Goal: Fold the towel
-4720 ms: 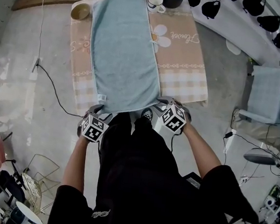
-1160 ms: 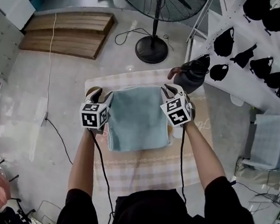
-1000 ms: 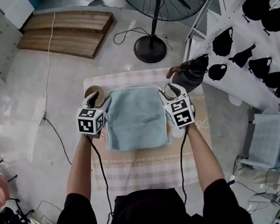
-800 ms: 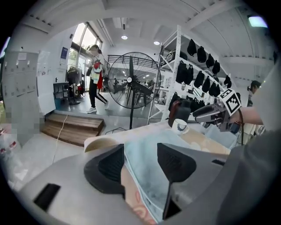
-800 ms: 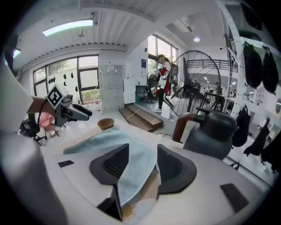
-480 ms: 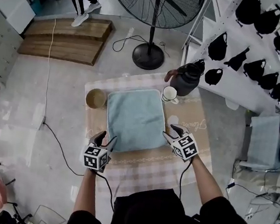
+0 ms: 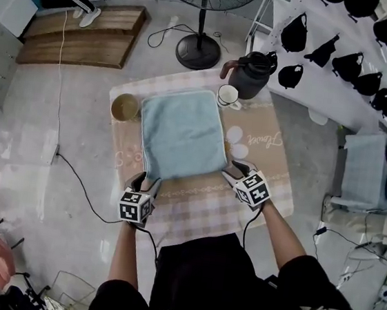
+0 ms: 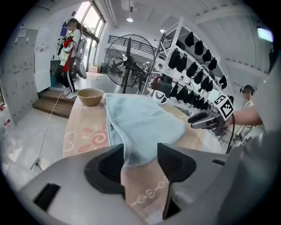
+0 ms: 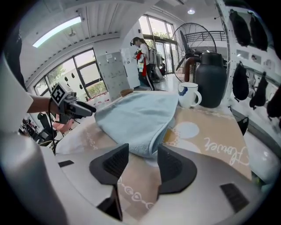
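Now left gripper (image 7: 146,180) and just-opened right gripper (image 7: 232,172) slant down, straddling towel (image 7: 180,134) corners.

Towel (image 7: 182,135) on table (image 7: 271,156), bowl (image 7: 124,107) left, mug (image 7: 228,96) right

The person wears a black short-sleeved shirt (image 7: 199,283), and the grey left gripper (image 7: 145,180) and grey right gripper (image 7: 237,170) each bear 1 white cube with black square markers (image 7: 137,207) and 1 thin black cable (image 7: 245,228).

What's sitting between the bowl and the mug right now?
The folded towel; its far end lies between the bowl and the mug, clearest in the head view.
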A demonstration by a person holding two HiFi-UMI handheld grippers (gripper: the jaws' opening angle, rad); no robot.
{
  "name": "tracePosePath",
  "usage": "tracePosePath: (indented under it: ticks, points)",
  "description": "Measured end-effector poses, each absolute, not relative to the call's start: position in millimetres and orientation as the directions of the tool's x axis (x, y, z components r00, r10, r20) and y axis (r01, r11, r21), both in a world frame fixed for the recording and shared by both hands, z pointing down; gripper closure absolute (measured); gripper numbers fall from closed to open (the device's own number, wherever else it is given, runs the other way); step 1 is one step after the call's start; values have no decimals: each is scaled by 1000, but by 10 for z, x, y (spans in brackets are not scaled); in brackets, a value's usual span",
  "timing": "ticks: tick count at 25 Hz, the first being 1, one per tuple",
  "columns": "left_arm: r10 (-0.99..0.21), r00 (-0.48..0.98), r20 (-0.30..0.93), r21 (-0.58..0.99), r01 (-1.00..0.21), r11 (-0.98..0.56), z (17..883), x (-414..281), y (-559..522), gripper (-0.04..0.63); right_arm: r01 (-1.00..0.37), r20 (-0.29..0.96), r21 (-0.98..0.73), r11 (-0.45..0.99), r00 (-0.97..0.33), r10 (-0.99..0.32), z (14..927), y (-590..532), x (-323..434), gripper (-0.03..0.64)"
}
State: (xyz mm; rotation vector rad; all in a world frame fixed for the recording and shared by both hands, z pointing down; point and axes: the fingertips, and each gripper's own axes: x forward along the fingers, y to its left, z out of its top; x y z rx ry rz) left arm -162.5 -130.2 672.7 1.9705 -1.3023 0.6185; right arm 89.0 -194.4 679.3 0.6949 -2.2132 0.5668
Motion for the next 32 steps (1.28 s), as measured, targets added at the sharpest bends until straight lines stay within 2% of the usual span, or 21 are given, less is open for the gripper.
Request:
tracePosePath:
  ticks: [5,13,14,15,16,17,19,20,32]
  points:
    - [-606,375,701,276,-927,-253,6851,-1617,-1357,376,-638,758,-185,748,-577,-305,6919,-1957,921,423]
    - [-549,397,736,291,-917,-273,6988,-1498,-1282,376,-586,776,-148,797,-568,-273,7057,-2014,734,425]
    - [-547,394,739,288,-918,-272,6990,-1490,-1254,377,-587,784,-129,799,-554,-280,7070,-2006,734,441]
    - [-540,390,746,282,-919,-275,6998,-1483,-1223,379,-592,790,-111,798,-539,-290,7075,-2000,748,521]
    - [-531,383,756,270,-921,-280,7013,-1481,-1196,396,-598,793,-100,795,-531,-299,7073,-1995,768,584]
    - [-523,371,767,253,-924,-286,7029,-1489,-1176,422,-601,792,-99,793,-530,-303,7066,-1984,788,589]
    - [-523,351,777,231,-931,-283,7046,-1521,-1134,550,-599,791,-107,794,-535,-297,7055,-1928,826,598]
    - [-527,352,774,238,-932,-273,7048,-1528,-1098,565,-594,792,-107,797,-535,-293,7052,-1883,849,600]
    - [-528,397,751,266,-913,-309,6960,-1422,-116,574,-605,800,-86,792,-515,-307,6951,-975,1224,600]
